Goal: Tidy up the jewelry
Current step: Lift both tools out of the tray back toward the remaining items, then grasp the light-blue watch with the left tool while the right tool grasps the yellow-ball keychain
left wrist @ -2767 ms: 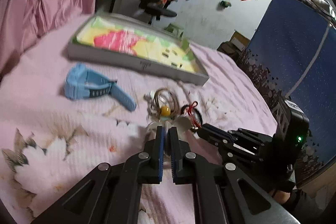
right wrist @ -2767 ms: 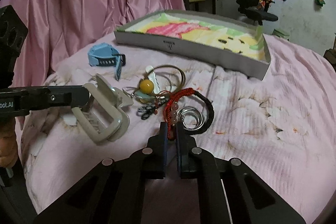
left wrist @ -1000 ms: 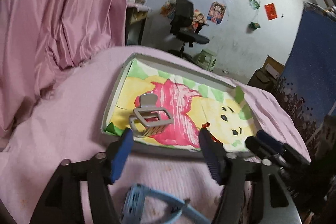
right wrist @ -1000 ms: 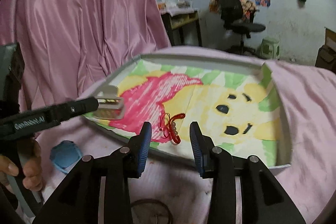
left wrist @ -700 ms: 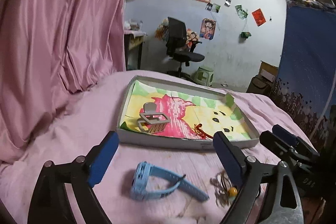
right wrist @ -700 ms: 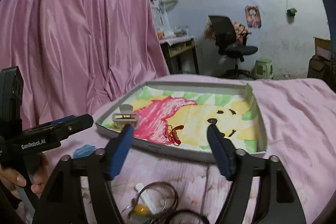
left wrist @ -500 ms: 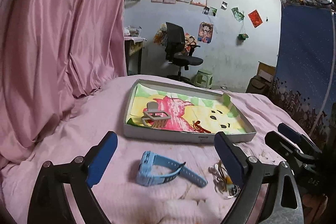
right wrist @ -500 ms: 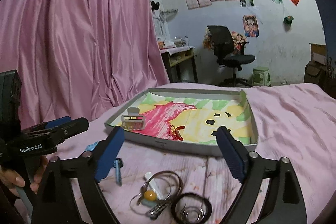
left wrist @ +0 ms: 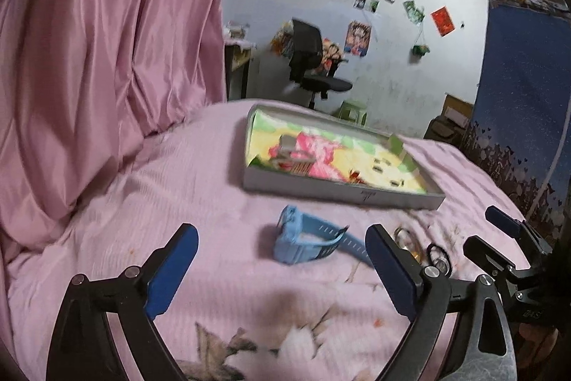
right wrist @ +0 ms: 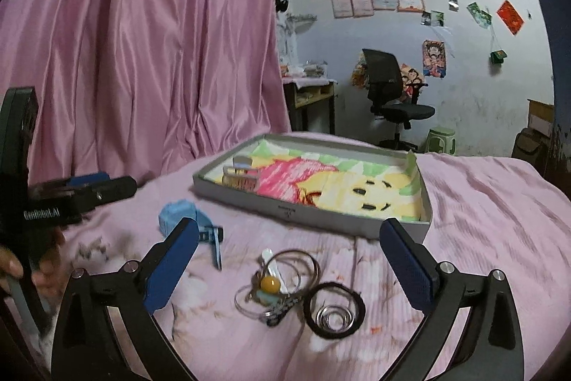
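A grey tray (right wrist: 246,199) with a cartoon bear lining lies on the pink bed; it also shows in the left wrist view (left wrist: 321,186). Inside it lie a grey hair claw (right wrist: 239,179) and a red bead bracelet (right wrist: 306,200). A blue watch (left wrist: 303,240) lies in front of the tray, and shows in the right wrist view (right wrist: 182,220). Beside it lies a pile of rings and a yellow bead (right wrist: 269,284) and a black cord loop (right wrist: 337,315). My left gripper (left wrist: 282,270) is open and empty above the watch. My right gripper (right wrist: 289,263) is open and empty above the pile.
A pink curtain (right wrist: 142,59) hangs at the left. A black office chair (right wrist: 392,95), a desk (right wrist: 307,95) and a green stool (right wrist: 442,138) stand behind the bed. A blue starry screen (left wrist: 524,116) stands at the right.
Both grippers let go of the hair claw and the red bracelet in the tray, opened wide and drew back over the bed toward the watch and the ring pile.
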